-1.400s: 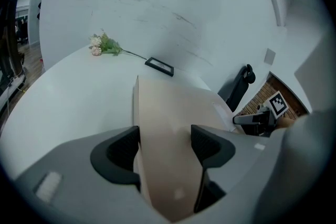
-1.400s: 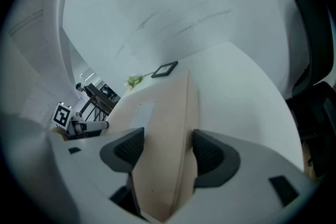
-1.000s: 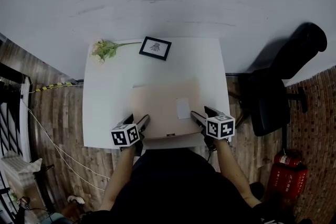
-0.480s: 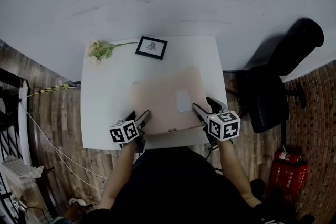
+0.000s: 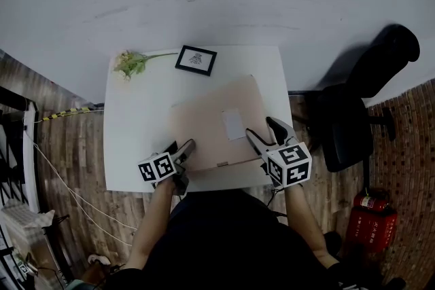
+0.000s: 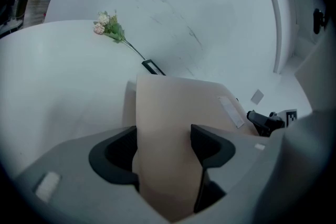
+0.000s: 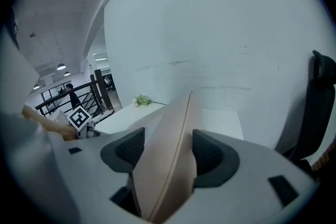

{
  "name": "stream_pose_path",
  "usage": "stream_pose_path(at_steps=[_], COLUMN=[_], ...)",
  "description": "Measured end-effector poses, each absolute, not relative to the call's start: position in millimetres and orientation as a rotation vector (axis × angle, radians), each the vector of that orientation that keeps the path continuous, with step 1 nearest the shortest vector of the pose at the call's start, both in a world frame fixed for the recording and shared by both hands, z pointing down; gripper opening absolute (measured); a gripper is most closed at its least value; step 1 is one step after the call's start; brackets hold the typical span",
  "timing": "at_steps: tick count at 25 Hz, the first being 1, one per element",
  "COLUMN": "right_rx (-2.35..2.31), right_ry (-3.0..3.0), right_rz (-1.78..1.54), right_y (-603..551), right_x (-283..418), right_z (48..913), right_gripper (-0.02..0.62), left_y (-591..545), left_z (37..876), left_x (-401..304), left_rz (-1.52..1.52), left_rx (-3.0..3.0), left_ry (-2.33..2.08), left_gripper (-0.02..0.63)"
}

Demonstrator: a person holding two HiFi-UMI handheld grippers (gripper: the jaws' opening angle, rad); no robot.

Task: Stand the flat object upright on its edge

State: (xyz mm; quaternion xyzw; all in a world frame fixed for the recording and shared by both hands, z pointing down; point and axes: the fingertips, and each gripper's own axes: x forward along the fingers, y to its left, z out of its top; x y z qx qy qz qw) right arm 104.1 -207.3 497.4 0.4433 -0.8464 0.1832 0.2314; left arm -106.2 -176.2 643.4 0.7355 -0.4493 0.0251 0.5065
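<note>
Pinching the flat cardboard sheet (image 5: pixel 214 120) between the jaws of the left tool (image 5: pixel 185 150) at its near left corner, and of the right tool (image 5: pixel 261 135) along its near right edge. Spanning from tool to tool, tilted up off the table (image 5: pixel 132 125), stretching ahead of both. Farther ahead, a picture frame (image 5: pixel 196 60) and a flower sprig (image 5: pixel 132 63).

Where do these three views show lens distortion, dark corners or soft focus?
Head view: sharp, but the wide lens bows the table edges around the cardboard panel. Left gripper view: fisheye with dark corners; the panel looks soft inside the left claw. Right gripper view: same dark rim; the panel is blurred inside the right claw, the flowers clearer.
</note>
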Motion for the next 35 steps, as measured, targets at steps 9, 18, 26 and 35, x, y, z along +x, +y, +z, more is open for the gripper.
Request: stream_pose_path(at_steps=[9, 18, 26, 35], right_rx=[1.231, 1.236, 1.273, 1.288], right_ry=[-2.306, -2.344, -2.400, -2.425], right_rz=[0.390, 0.266, 0.393, 0.482], right_y=[-209, -209, -212, -211], right_x=[105, 95, 96, 95], right_z=[480, 459, 454, 449], right_gripper=[0.261, 0.255, 0.242, 0.227], left_y=[-181, -181, -181, -180], left_z=[644, 645, 645, 644], left_x=[-97, -93, -96, -99], left_rz=[0.002, -0.090, -0.118, -0.145], left_rx=[1.769, 1.760, 1.761, 1.761], left_ry=[-1.029, -0.976, -0.981, -0.975], left_gripper=[0.316, 0.316, 0.316, 0.316])
